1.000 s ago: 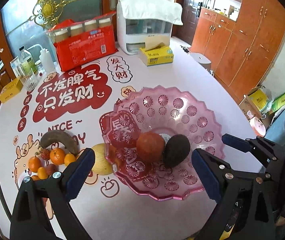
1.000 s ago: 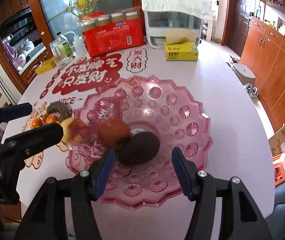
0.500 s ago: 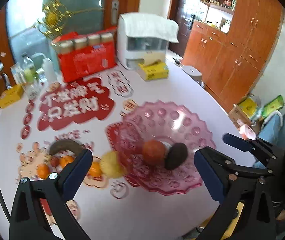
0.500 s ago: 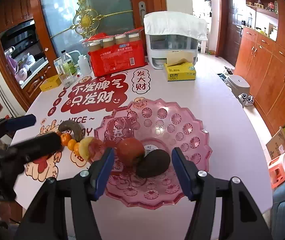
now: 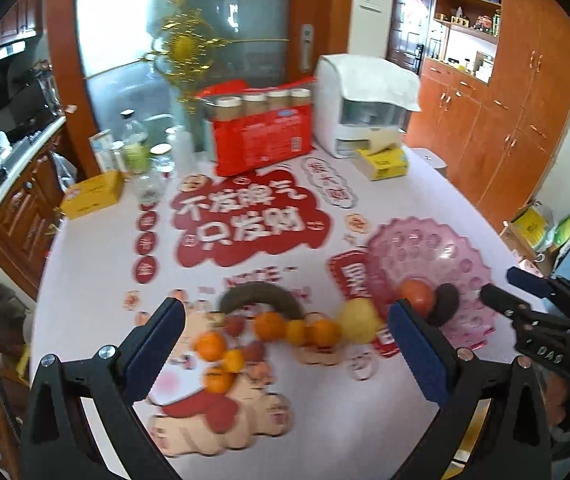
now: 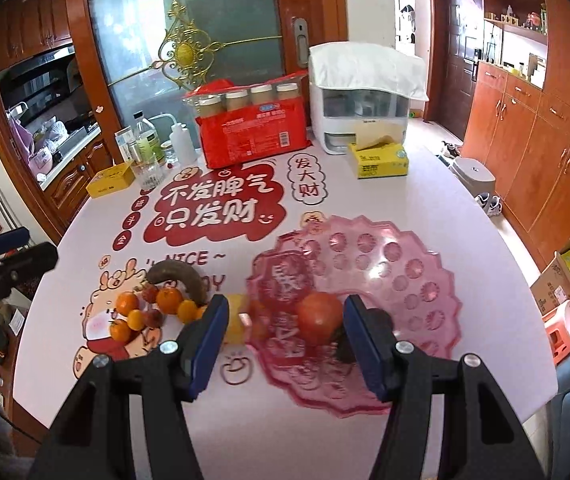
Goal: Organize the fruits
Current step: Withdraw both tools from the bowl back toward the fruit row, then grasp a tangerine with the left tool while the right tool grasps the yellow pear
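Two grippers are hanging above the white printed tabletop (image 6: 465, 240), both pointing down at the fruit. The left gripper (image 5: 285, 344) is standing wide open with nothing between its blue pads; below and ahead of it, small round oranges (image 5: 269, 325), little red fruits (image 5: 253, 351) and a dark curved banana (image 5: 261, 298) are lying loose on the tabletop. Ahead and to its right, a yellow round fruit (image 5: 359, 318) is sitting just beside the pink scalloped plastic dish (image 5: 425, 248). The right gripper (image 6: 285, 334) is hovering half open and empty, and framed between its fingers a red tomato-like fruit (image 6: 319, 318) is resting in the dish, touching a dark avocado-like fruit (image 5: 445, 306).
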